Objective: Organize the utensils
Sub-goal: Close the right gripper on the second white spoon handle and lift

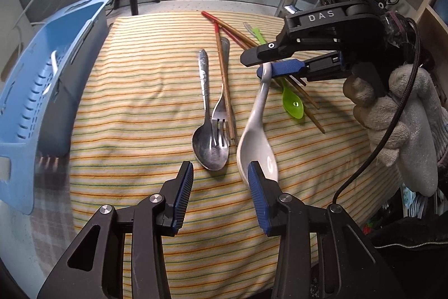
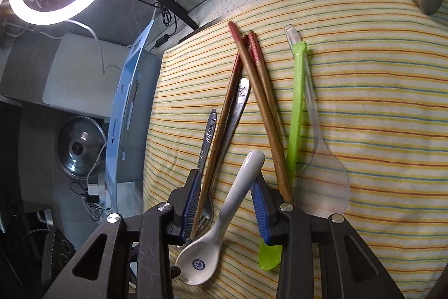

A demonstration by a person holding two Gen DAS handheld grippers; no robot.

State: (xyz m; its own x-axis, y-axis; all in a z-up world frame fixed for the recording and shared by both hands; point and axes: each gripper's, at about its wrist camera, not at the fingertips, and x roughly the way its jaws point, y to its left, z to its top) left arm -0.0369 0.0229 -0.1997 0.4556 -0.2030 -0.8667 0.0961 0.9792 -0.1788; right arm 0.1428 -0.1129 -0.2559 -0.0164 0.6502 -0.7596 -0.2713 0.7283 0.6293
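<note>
My left gripper [image 1: 220, 194] has its fingers spread and empty, and the bowl of the white ceramic soup spoon [image 1: 257, 131] hangs just ahead of its right finger. That spoon's long axis runs away from me, up to its handle end, which my right gripper [image 1: 264, 63] appears to pinch between its fingers, lifting it clear of the striped yellow cloth [image 1: 134, 108] on the counter. Beyond my left fingers lie a steel spoon [image 1: 205, 125] and steel fork [image 1: 222, 102], handles pointing away. Farther right are the red-tipped wooden chopsticks [image 1: 224, 86] and green plastic spoon [image 1: 291, 100]. The blue slotted plastic basket [image 1: 42, 91] stands well left, so I judge the left hand nearer to it.
</note>
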